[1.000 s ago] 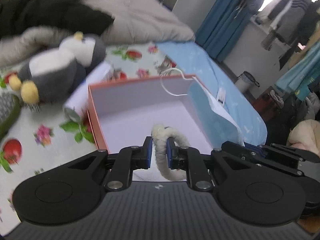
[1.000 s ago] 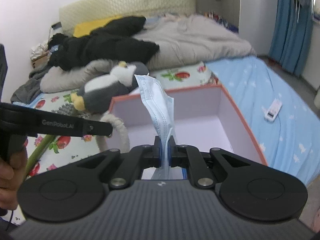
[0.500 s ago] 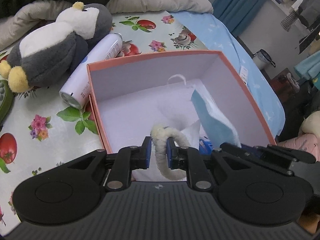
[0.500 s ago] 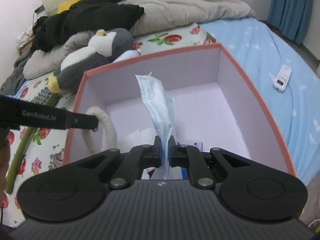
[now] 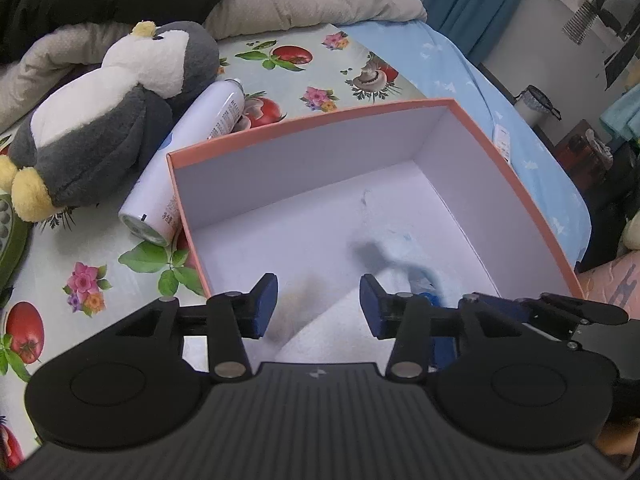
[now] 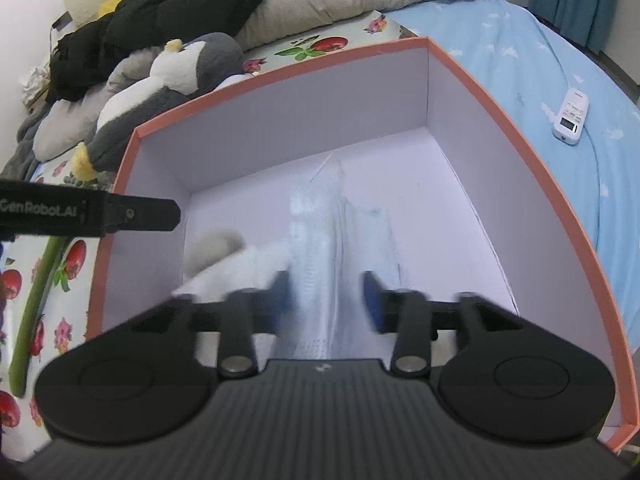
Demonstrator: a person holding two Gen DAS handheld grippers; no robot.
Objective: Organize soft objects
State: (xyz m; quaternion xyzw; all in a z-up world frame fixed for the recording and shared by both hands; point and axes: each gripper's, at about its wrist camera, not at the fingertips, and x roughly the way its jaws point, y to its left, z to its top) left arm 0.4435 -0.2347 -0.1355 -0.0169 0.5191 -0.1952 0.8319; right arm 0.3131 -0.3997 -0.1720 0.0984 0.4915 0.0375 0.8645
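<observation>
An orange box (image 5: 516,184) with a white inside stands on the bed. Both grippers hang over its near end, pointing down into it. My left gripper (image 5: 318,304) has its jaws opening; a cream fluffy ring (image 5: 294,312) shows as a blur below and between them, free of the pads. My right gripper (image 6: 325,294) is opening too. A light blue face mask (image 6: 336,232) drops blurred between its pads, which no longer press on it. In the right wrist view the ring (image 6: 212,248) lies by a white cloth (image 6: 248,272) on the box floor.
A grey and white penguin plush (image 5: 108,120) and a white spray can (image 5: 188,160) lie left of the box on the flowered sheet. A white remote (image 6: 570,116) rests on the blue cover to the right. A green object (image 6: 36,292) lies at far left. Bedding is piled behind.
Both grippers have come down over the box and opened. The left let go of the cream ring and the right let go of the mask, and both items are falling into the box.
</observation>
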